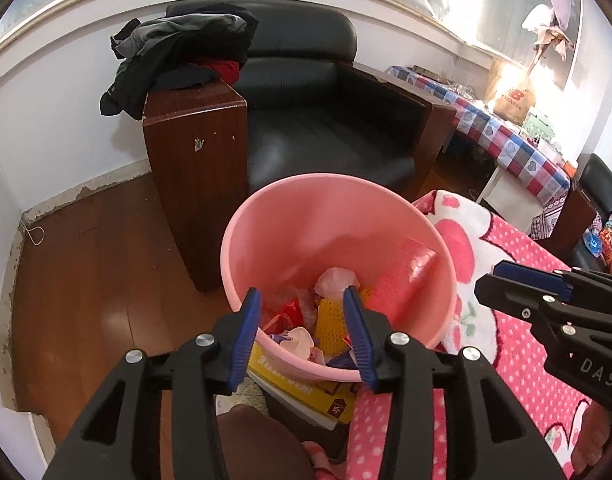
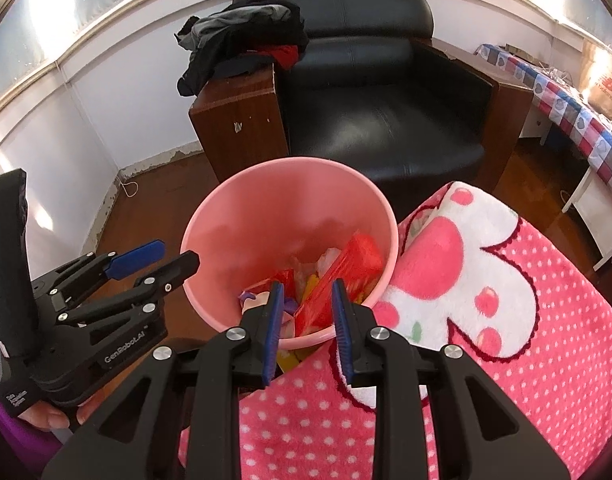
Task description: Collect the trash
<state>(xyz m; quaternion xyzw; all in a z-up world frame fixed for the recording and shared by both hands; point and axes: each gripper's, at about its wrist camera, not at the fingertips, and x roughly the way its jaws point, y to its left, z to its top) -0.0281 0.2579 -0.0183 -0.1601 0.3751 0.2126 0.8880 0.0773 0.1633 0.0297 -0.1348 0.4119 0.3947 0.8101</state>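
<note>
bin bottom (image 1: 301, 312) mostly hidden behind the left gripper (image 1: 301, 296) fingers; trash there is a jumble, single pieces hard to tell apart. Near rim of bin cut off by the same fingers. Yellow box (image 1: 301, 392) under the bin: only one corner shows, print unreadable. Right gripper (image 2: 306, 286) jaws sit over the red wrapper (image 2: 346, 268); can't tell if the pads touch it. Blanket (image 2: 486, 320) runs off the right and bottom edges. Hand (image 2: 53, 416) on the left gripper's handle mostly hidden. Table (image 1: 506, 136) far right of the grippers: items too small to identify.
</note>
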